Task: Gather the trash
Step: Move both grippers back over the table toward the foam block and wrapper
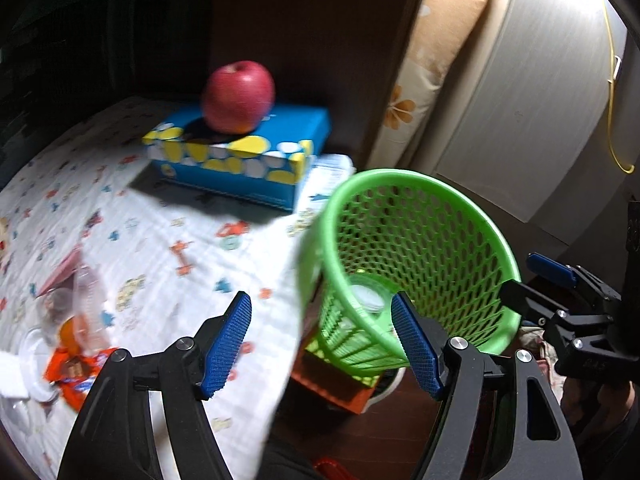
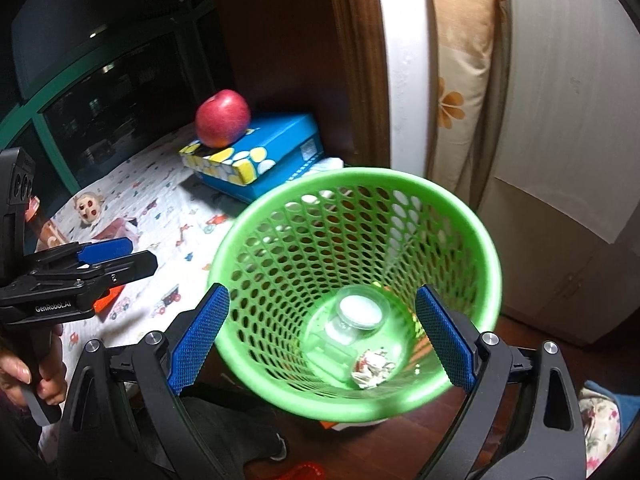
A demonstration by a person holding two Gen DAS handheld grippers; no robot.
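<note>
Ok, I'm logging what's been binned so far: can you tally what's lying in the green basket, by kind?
Inside the green basket:
clear lidded cup: 1
crumpled paper wad: 1
Total: 2
A few small bits by the wall are too blurred to count.

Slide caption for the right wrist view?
Right hand-held gripper clamps a green mesh wastebasket holding a clear cup and crumpled paper.

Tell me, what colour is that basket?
Bright green basket, clearest in the right wrist view.
</note>
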